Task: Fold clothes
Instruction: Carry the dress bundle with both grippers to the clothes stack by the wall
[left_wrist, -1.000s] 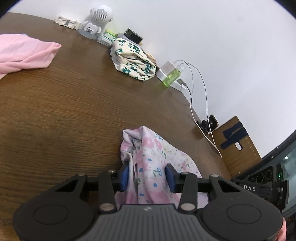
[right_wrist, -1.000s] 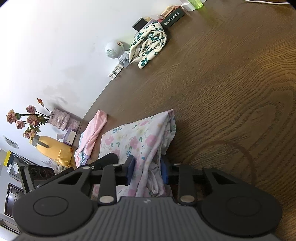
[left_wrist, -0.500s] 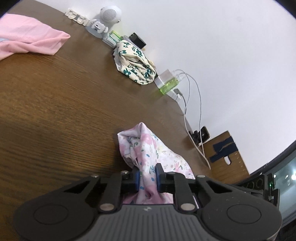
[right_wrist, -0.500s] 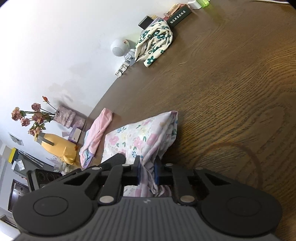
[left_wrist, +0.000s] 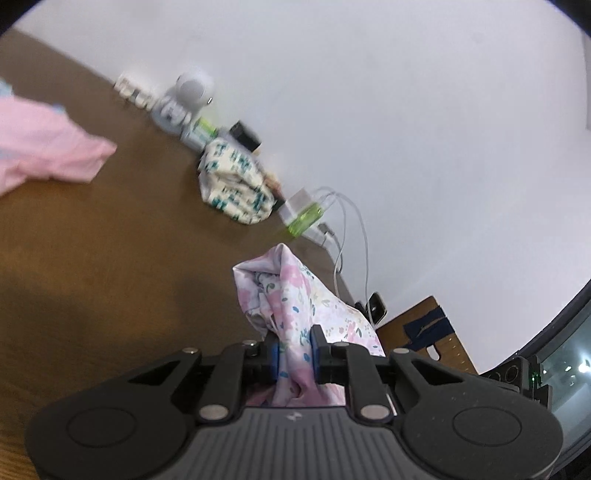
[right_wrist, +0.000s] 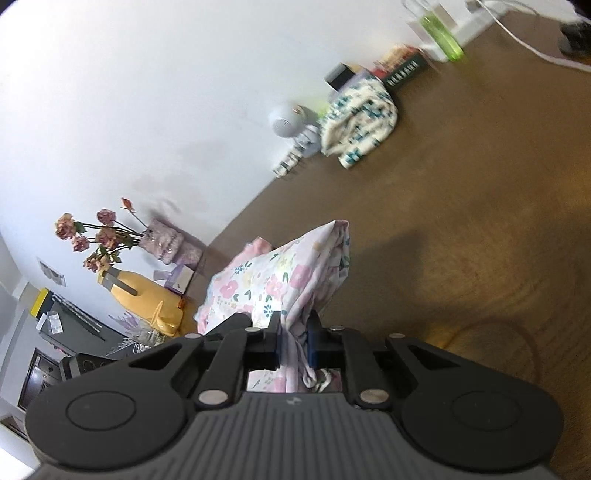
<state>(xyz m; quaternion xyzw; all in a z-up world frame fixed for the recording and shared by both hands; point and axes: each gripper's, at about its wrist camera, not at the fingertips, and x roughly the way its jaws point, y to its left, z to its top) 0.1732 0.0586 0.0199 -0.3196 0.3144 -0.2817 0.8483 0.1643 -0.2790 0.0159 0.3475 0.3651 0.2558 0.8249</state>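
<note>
Dark brown wooden table (left_wrist: 92, 258) against a white wall — folding under way.
Left gripper (left_wrist: 294, 349) and right gripper (right_wrist: 294, 338) each pinch the pink floral cloth (right_wrist: 273, 280) — jaws nearly closed.

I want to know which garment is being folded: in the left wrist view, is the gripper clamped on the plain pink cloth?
No, the left gripper pinches the pink floral garment; the plain pink cloth lies apart on the table.

Bare table (left_wrist: 110, 258) ahead; along the wall, crumpled cloth (left_wrist: 236, 184), speaker (left_wrist: 184, 99) and cables (left_wrist: 351, 236) blocking.
</note>
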